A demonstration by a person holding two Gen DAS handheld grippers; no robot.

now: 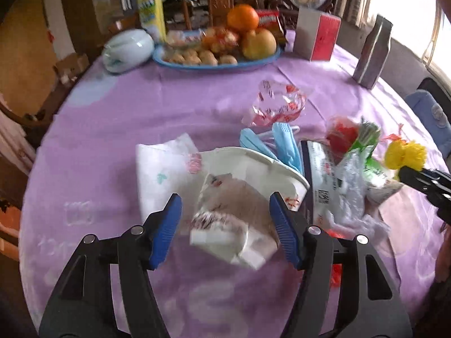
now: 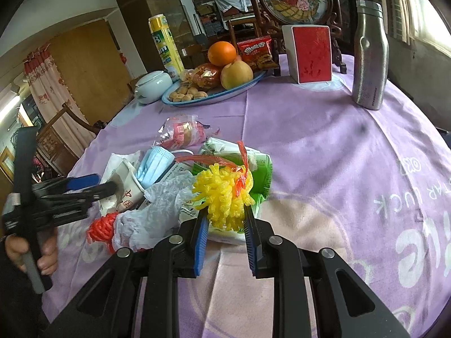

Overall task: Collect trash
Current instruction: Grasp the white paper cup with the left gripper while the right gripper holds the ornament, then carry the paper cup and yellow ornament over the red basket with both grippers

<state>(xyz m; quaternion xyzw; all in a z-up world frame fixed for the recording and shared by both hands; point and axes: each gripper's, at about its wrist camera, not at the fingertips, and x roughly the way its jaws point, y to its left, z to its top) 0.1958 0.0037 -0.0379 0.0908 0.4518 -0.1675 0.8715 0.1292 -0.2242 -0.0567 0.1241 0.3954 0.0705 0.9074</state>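
At lower centre, the left tongs (image 1: 225, 225) gaped around a crumpled wrapper (image 1: 231, 225), pads apart from it. The right tongs (image 2: 227, 225) pinched yellow foam netting (image 2: 222, 197) at the trash pile (image 2: 157, 197). Beyond lay bare purple bench (image 2: 324, 146), then a fruit tray (image 2: 214, 95) at the far edge.

My tongs' pads (image 1: 169, 225): blue, on black arms.
Tablecloth (image 2: 324, 155): lilac, with pale white lettering (near its right edge).
Foam net (image 2: 225, 197): bright yellow, tied with red-orange string.
Face mask (image 2: 153, 163): light blue.
Paper cup (image 1: 253, 169): white with red marks.
Knotted net (image 2: 101, 226): red.
Bottle (image 2: 369, 56): speckled silver.
Box (image 2: 310, 53): red face, white sides.
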